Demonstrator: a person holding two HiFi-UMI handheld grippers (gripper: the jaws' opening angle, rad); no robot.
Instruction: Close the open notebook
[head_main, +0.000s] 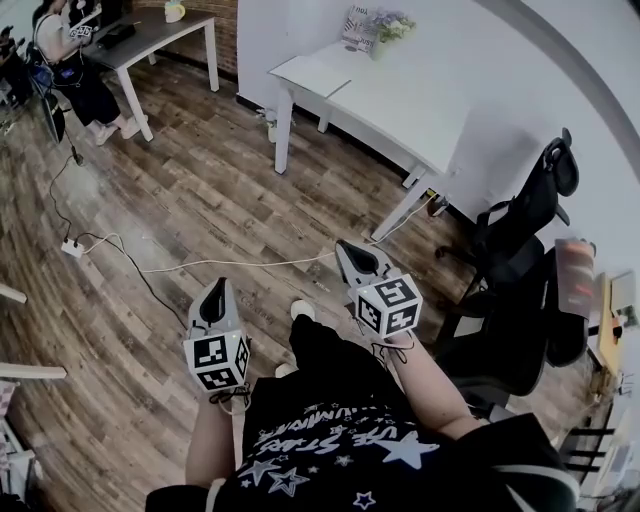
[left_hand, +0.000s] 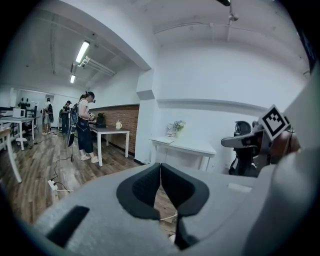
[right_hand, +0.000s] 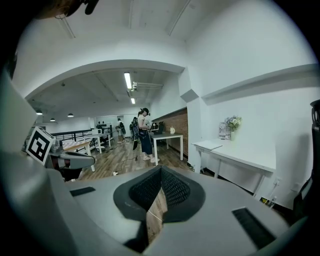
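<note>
Head view: the left gripper (head_main: 216, 290) and the right gripper (head_main: 350, 252) are held out low in the middle of the frame over the wooden floor (head_main: 200, 200). Both are well apart from the white table (head_main: 400, 110) at upper centre. On the table's left end lies a flat pale thing, probably the notebook (head_main: 310, 75); it is too small to tell whether its pages lie open. A vase of flowers (head_main: 385, 30) stands behind it. By my reading the task has not begun: nothing is reached or touched, so the approach and the closing are all left to do.

Left gripper view: the jaws are clenched with their tips meeting and nothing between them. The table with the notebook sits far off at centre, above the jaws.

Right gripper view: these jaws are pressed together at the tips too, and empty. The table stands at right of centre, well apart.
</note>
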